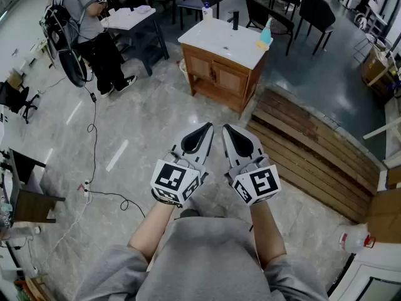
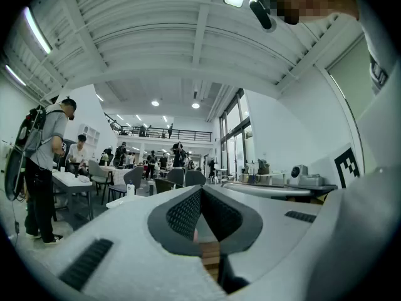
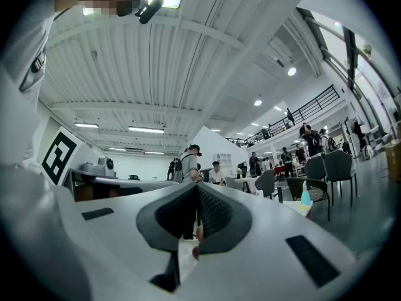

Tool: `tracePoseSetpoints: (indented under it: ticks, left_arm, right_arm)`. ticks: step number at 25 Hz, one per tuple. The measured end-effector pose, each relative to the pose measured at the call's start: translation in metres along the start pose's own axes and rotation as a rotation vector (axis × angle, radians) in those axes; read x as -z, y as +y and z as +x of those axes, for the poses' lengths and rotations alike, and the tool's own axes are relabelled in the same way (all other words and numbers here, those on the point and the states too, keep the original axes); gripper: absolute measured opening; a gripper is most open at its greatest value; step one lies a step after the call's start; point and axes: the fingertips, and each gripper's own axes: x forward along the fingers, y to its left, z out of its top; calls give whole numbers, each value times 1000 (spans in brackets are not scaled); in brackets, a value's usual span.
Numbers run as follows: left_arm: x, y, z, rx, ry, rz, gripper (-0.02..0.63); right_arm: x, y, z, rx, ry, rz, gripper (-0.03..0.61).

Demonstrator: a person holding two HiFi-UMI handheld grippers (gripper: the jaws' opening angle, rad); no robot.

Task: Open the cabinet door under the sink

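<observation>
The sink cabinet (image 1: 219,74) stands a few steps ahead on the floor. It has a white top (image 1: 220,39) with a black faucet (image 1: 235,20), and its two wooden doors (image 1: 230,79) are closed. Both grippers are held side by side in front of my chest, far short of the cabinet, pointing toward it. My left gripper (image 1: 205,130) is shut with nothing in it, its pads meeting in the left gripper view (image 2: 200,196). The right gripper (image 1: 228,130) is also shut and holds nothing (image 3: 197,193).
A blue bottle (image 1: 265,35) and a white bottle (image 1: 207,11) stand on the cabinet top. Wooden planks (image 1: 313,146) lie on the floor to its right. On the left a person (image 1: 94,30) stands at a table, and cables (image 1: 94,137) trail across the floor. Chairs stand behind.
</observation>
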Motion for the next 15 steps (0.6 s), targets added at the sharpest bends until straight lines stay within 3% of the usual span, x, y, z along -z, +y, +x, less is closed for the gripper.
tracePoseSetpoints:
  ticks: [9, 15]
  left_arm:
    - [15, 2, -3, -31, 33, -13, 8]
    - [30, 32, 4, -56, 63, -37, 8]
  right_arm:
    - [13, 0, 4, -51, 21, 14, 8]
    - [31, -8, 29, -22, 40, 50, 8]
